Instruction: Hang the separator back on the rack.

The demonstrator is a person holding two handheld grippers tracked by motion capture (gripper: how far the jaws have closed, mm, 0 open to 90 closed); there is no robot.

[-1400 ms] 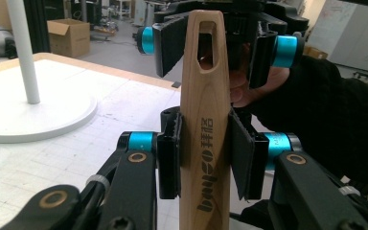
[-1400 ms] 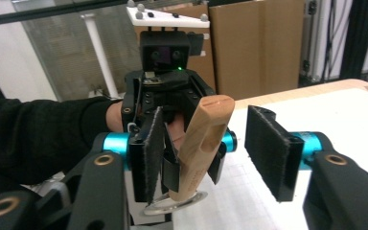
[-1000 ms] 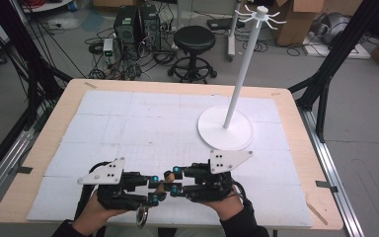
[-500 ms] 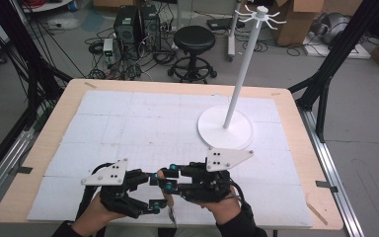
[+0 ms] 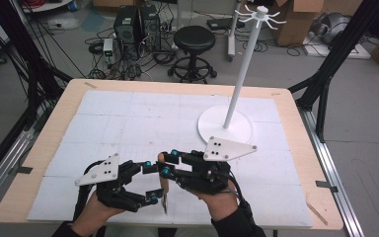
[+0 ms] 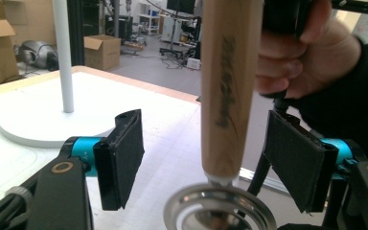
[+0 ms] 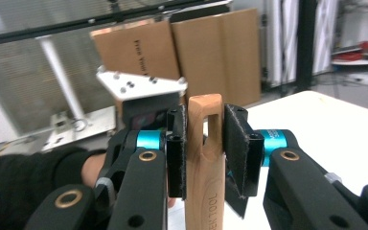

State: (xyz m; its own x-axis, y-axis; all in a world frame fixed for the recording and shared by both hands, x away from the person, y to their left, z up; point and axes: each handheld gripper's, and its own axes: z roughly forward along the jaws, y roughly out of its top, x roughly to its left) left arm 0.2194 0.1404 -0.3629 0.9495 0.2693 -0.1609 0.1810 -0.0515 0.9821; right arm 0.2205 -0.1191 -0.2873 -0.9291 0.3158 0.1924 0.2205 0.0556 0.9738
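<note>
Both hands now sit nearer the table's (image 5: pixel 286 106) near edge than before. Right hand-held gripper (image 7: pixel 205 143) pinches the slotted top of a wooden-handled utensil (image 5: pixel 164 190), which hangs over the near middle. Left hand-held gripper (image 6: pixel 203 163) is spread, its pads either side of the handle, apart from it. A white stand (image 5: pixel 225 126) rises far right.

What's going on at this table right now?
A person works two handheld claws over the white mat. The right claw is shut on the slotted top of a wooden-handled tool whose metal end hangs downward. The left claw stands open around the handle lower down, pads apart from it. A white hook stand waits beyond.
</note>
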